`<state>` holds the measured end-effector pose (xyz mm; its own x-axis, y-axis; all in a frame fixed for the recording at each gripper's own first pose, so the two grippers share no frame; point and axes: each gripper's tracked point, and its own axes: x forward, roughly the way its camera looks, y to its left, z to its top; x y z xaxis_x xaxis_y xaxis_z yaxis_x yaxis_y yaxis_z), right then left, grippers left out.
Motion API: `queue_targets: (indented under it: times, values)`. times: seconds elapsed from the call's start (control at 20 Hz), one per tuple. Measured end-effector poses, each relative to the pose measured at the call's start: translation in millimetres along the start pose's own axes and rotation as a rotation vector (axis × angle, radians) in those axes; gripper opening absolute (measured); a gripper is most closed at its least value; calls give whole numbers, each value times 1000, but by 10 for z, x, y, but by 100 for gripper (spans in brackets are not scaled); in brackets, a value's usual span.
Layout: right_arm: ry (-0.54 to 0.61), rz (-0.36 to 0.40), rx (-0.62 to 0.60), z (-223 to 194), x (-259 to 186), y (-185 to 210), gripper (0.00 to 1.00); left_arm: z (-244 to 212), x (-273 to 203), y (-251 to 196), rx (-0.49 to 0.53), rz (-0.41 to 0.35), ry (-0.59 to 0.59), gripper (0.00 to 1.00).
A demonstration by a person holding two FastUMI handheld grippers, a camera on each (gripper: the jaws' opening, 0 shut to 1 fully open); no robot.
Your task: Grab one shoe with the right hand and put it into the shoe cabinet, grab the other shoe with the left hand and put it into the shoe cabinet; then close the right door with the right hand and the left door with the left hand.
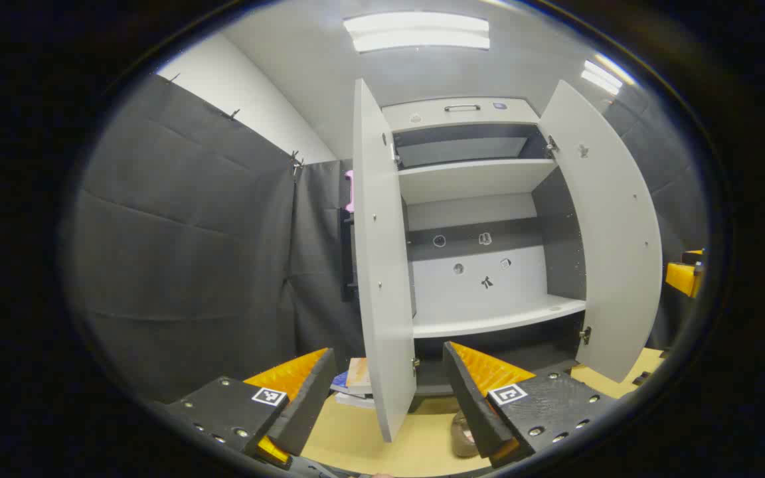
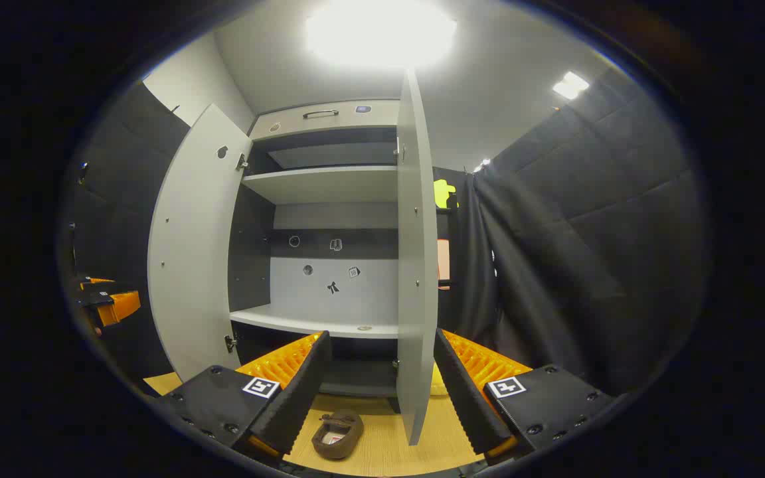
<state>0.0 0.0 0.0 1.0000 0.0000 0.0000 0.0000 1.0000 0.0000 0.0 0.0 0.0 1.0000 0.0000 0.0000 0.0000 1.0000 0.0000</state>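
The shoe cabinet stands pale grey at centre frame, both doors swung wide. Its left door and right door jut forward, baring bare shelves. One brown shoe lies on the wooden floor at lower centre, opening upward. In the left gripper view, a brownish shape at the bottom edge may be a shoe.

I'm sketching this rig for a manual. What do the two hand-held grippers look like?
Each hand-held gripper, left and right, has two wedge-shaped fingers with ribbed inner faces. Each finger is mounted on a flat black block with round screws and a square black-and-white marker tag.
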Motion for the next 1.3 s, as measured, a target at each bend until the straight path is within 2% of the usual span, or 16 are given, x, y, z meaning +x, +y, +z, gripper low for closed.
queue_targets:
  times: [0.05, 0.1, 0.35, 0.4, 0.45, 0.5, 0.6, 0.65, 0.7, 0.75, 0.8, 1.15, 1.3]
  values:
    - [-1, -3, 1, 0, -2, -1, 96, -7, -9, -4, 0, -1, 2, 100]
    - [2, -3, 2, -7, -9, 3, 98, -6, -10, -13, 0, -5, 2, 94]
    - [16, 6, -8, -64, -131, 40, 98, 6, -64, -42, 7, -18, -8, 94]
    - [14, 6, -9, -57, -154, 39, 96, 17, -58, -53, 4, -21, -8, 100]
    - [10, 5, -8, -41, -160, 36, 96, 18, -71, -61, 3, -25, -10, 100]
    - [5, 4, -7, -28, -162, 38, 96, 34, -69, -63, 5, -26, -13, 94]
    - [-2, -1, -4, -10, -166, 36, 96, 55, -79, -59, 10, -26, -20, 94]
    - [-4, -1, 0, -1, -166, 41, 98, 60, -98, -55, 12, -26, -23, 100]
    - [-6, -4, 4, -1, -169, 39, 98, 78, -95, -54, 12, -26, -25, 100]
    - [-7, -6, 6, 15, -170, 34, 98, 71, -105, -54, 13, -28, -28, 94]
    - [-9, -7, 6, 17, -174, 35, 98, 79, -107, -55, 16, -28, -29, 94]
    - [12, 4, 8, 4, -91, 175, 98, 70, -136, -22, 15, -38, -34, 94]
    - [29, 30, -4, -45, -11, 306, 98, 55, -157, 24, -3, -26, -33, 100]
